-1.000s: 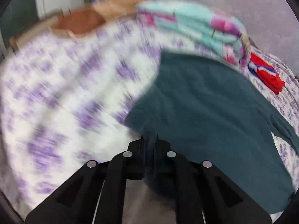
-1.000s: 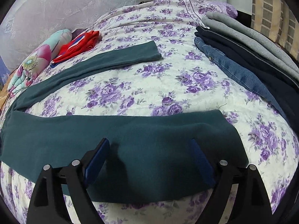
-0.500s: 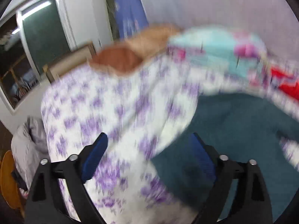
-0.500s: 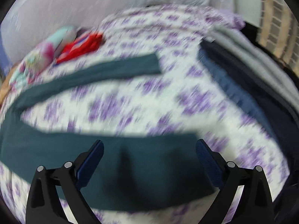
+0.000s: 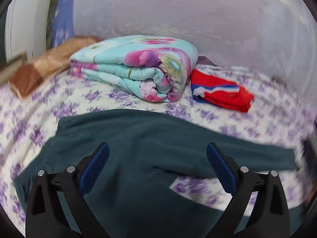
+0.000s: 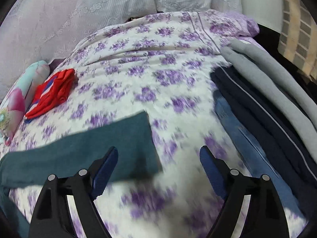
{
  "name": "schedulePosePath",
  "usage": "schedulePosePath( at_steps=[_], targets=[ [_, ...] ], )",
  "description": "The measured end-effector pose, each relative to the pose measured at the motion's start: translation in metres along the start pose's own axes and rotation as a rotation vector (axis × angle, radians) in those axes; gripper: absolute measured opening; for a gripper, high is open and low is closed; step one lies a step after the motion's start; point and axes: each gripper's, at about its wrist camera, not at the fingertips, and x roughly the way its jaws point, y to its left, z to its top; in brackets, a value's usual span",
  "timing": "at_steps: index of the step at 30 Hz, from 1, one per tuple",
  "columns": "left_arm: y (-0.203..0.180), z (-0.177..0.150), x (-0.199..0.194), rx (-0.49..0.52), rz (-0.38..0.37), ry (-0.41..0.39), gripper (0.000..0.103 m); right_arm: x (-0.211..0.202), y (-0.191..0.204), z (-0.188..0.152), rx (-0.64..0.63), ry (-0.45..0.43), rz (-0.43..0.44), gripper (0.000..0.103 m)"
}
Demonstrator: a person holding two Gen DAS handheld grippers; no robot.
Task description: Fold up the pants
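Note:
Dark teal pants [image 5: 142, 148] lie spread flat on a bed with a white and purple flowered sheet [image 5: 29, 119]. In the left wrist view my left gripper [image 5: 157, 166] is open and empty, hovering over the waist and crotch area where the legs split. In the right wrist view my right gripper [image 6: 158, 170] is open and empty, just past the cuff end of the far pant leg [image 6: 103, 148], which lies under its left finger [image 6: 105, 168].
A folded flowered quilt [image 5: 138, 67] and a folded red garment [image 5: 220, 93] lie at the back by the pale wall. A brown cushion [image 5: 37, 71] lies at the far left. Grey, navy and denim clothes [image 6: 267, 107] are stacked along the bed's right side.
My left gripper opened, let go of the pants and swung right over the waist area. My right gripper moved from the near pant leg to the cuff of the far leg.

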Motion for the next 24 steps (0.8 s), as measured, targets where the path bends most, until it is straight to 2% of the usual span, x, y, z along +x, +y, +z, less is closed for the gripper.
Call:
schedulePosePath(
  at_steps=[2,5,7,8,9,11,12,14,16,17,18,19,22,24],
  targets=[
    [-0.004,-0.005,0.001,0.083,0.008,-0.015,0.096,0.021,0.007,0.012,0.005,0.031,-0.004,0.085],
    [-0.001,-0.003,-0.002,0.086,-0.009,-0.028,0.096,0.056,0.018,0.024,-0.010,0.120,-0.054,0.085],
    [0.005,0.001,-0.002,0.047,-0.086,-0.005,0.096,0.070,0.023,0.028,-0.001,0.173,-0.035,0.055],
    [0.008,0.002,0.000,0.027,-0.109,0.007,0.096,0.071,0.024,0.030,0.000,0.173,-0.032,0.017],
    [0.012,0.003,0.002,0.003,-0.127,0.018,0.096,0.066,0.027,0.033,0.001,0.159,0.006,0.007],
    [0.016,0.003,-0.001,-0.031,-0.131,0.010,0.096,0.047,0.032,0.038,-0.027,0.076,0.001,0.006],
    [0.016,0.003,-0.004,-0.038,-0.131,-0.003,0.096,0.030,0.031,0.041,-0.044,0.009,-0.051,0.006],
    [0.015,0.003,-0.011,-0.044,-0.152,-0.029,0.096,0.012,0.022,0.044,-0.027,-0.044,-0.116,0.006],
    [0.006,0.001,-0.016,-0.021,-0.214,-0.017,0.096,0.017,0.015,0.041,-0.026,0.001,-0.132,0.011],
    [-0.001,-0.001,-0.016,0.002,-0.244,0.000,0.096,0.025,0.012,0.039,-0.035,0.030,-0.159,0.032],
    [-0.008,-0.004,-0.015,0.032,-0.265,0.020,0.096,0.035,0.008,0.035,-0.049,0.053,-0.208,0.074],
    [-0.014,-0.006,-0.013,0.060,-0.274,0.037,0.096,0.038,0.004,0.031,-0.062,0.036,-0.223,0.083],
    [-0.018,-0.009,-0.008,0.090,-0.246,0.045,0.096,0.015,-0.010,0.023,-0.014,-0.029,-0.212,0.082],
    [-0.008,-0.004,-0.007,0.069,-0.198,0.026,0.096,-0.001,-0.019,0.012,0.044,-0.042,-0.153,0.082]
  ],
)
